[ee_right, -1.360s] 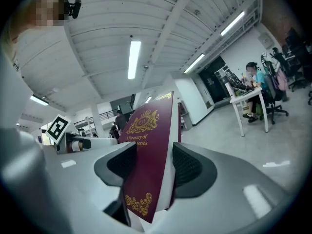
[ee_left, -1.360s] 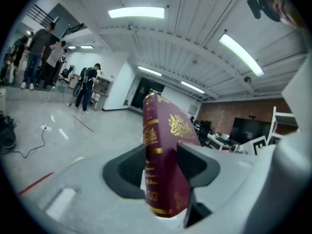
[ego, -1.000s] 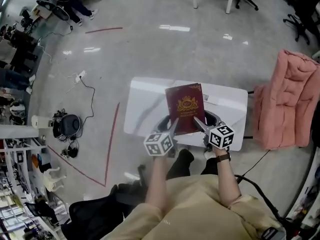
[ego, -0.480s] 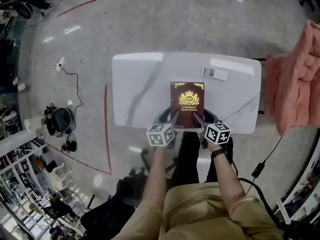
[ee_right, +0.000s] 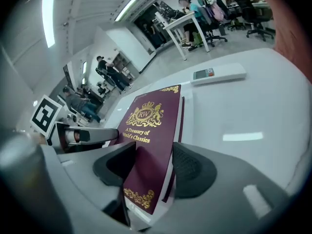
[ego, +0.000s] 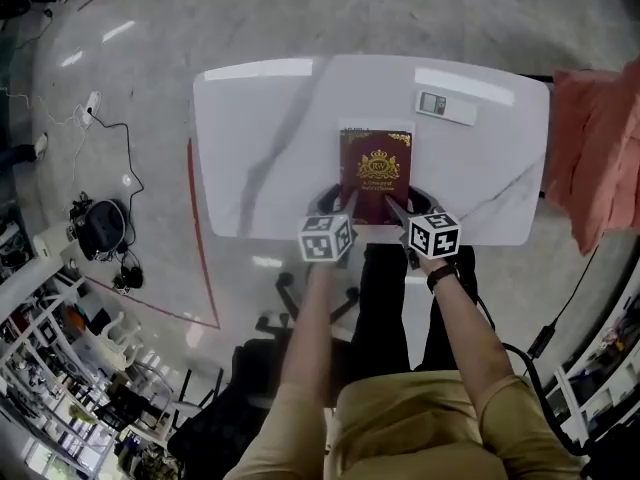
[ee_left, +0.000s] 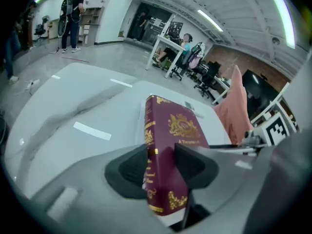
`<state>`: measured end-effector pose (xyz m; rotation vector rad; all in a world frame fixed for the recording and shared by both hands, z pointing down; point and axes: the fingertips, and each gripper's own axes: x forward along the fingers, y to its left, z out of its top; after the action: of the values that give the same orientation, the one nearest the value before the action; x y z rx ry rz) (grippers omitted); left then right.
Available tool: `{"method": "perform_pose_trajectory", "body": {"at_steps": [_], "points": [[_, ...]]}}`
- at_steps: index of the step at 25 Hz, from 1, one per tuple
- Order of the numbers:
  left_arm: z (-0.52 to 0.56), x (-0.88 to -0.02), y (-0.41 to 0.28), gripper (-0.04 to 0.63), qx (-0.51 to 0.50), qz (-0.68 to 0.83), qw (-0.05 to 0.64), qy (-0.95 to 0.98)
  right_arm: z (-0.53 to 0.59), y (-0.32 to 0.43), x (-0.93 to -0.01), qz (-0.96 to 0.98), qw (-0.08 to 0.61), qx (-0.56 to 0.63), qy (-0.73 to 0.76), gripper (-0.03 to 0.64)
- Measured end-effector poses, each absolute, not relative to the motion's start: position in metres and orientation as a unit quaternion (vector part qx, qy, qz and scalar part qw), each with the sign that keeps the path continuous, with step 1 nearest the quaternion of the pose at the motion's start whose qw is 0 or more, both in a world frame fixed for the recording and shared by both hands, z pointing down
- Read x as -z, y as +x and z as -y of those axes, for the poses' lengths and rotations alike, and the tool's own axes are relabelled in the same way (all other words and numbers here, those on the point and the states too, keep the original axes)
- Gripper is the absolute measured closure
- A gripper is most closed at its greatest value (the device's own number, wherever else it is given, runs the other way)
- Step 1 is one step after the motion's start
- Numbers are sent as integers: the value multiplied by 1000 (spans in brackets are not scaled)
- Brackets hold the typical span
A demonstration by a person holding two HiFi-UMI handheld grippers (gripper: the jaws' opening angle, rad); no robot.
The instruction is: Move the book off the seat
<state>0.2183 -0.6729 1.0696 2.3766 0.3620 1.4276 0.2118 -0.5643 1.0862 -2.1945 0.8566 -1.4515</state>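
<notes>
Fingers of the left gripper (ee_left: 162, 164) are closing on the spine of the maroon gold-embossed hardcover book (ego: 376, 173). The right gripper (ee_right: 153, 164) fingers are opening around it, over the glossy white marble-veined table (ego: 255, 138).

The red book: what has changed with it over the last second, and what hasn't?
The book was tilted up above the white table; it has come down to lie about flat near the front edge. It stays between both pairs of jaws: the left gripper's are closing on its near end, the right gripper's are opening. The remote stayed put on the table.
</notes>
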Motion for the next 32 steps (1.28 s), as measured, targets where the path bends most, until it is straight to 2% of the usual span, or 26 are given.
{"method": "perform_pose_trajectory", "body": {"at_steps": [3,6,13,19,25,32], "points": [[679,-1082,211,482,-516,-108,152,836,568,208,-1095,-334,142,526,-769,371],[685,-1072,211,441,-519,-85,152,837,565,209,-1085,-353,104,535,-760,348],[682,-982,212,444,-481,-68,142,863,558,218,-994,-359,127,497,-780,368],[653,-829,196,499,-390,-51,143,908,552,206,-831,-430,50,397,-809,414],[633,-662,197,518,-264,-16,131,955,551,219,-659,-486,62,265,-831,483],[581,-499,148,568,-163,-2,90,983,504,176,-500,-525,82,168,-830,572]]}}
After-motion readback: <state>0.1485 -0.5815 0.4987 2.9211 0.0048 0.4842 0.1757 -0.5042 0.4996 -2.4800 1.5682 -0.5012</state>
